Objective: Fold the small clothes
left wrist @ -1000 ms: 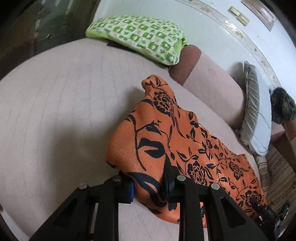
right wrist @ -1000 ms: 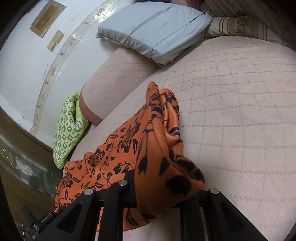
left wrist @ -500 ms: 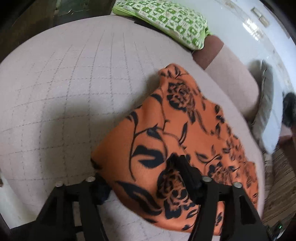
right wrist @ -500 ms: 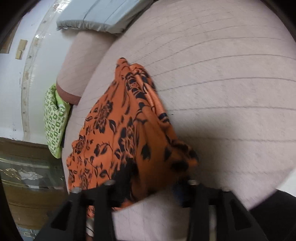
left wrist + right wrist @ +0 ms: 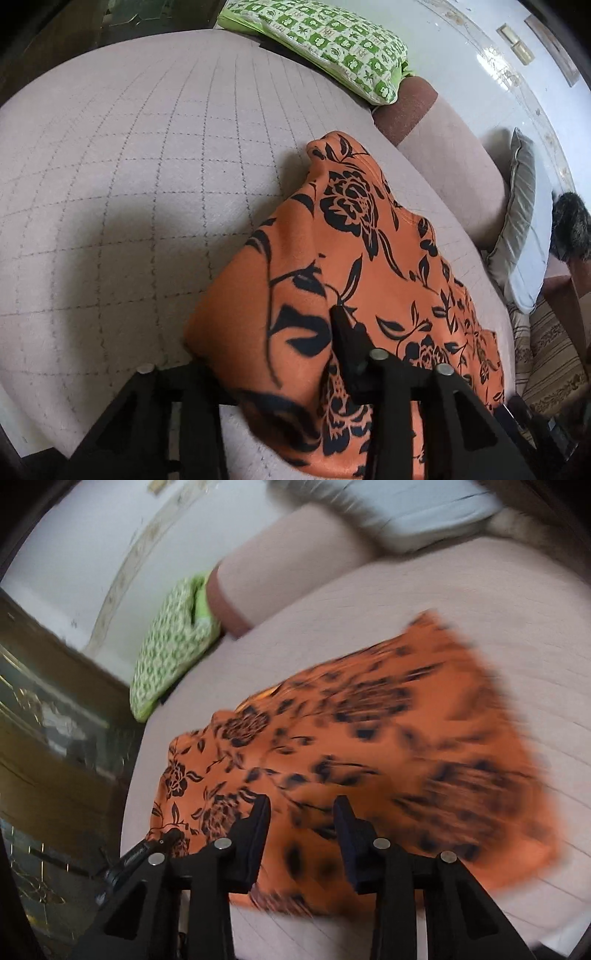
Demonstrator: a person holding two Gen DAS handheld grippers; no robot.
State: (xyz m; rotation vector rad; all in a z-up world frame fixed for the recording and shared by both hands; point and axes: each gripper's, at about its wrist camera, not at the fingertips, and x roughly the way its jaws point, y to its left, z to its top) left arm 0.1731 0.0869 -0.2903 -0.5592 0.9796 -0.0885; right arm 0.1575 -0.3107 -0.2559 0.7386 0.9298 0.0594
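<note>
The orange cloth (image 5: 354,266) with black flowers lies on the pink quilted cushion (image 5: 129,184), and its long axis runs from the left claw (image 5: 266,354) across toward the right claw (image 5: 301,823).

The left claw pinches one end of the cloth. The fabric bunches between its two fingers and rises a little off the cushion there; from this claw the rest of the cloth stretches forward and to the right.

The right claw stands spread, with nothing between the fingers. It hovers over the near edge of the cloth (image 5: 369,760), which lies flat in front of it and to both sides. This view is blurred, so I cannot tell if the fingers touch the fabric.

I judge that the left claw is the one that can carry the next fold, because it alone holds the cloth. The fold must go along the long axis, toward the free end near the right claw.
</note>
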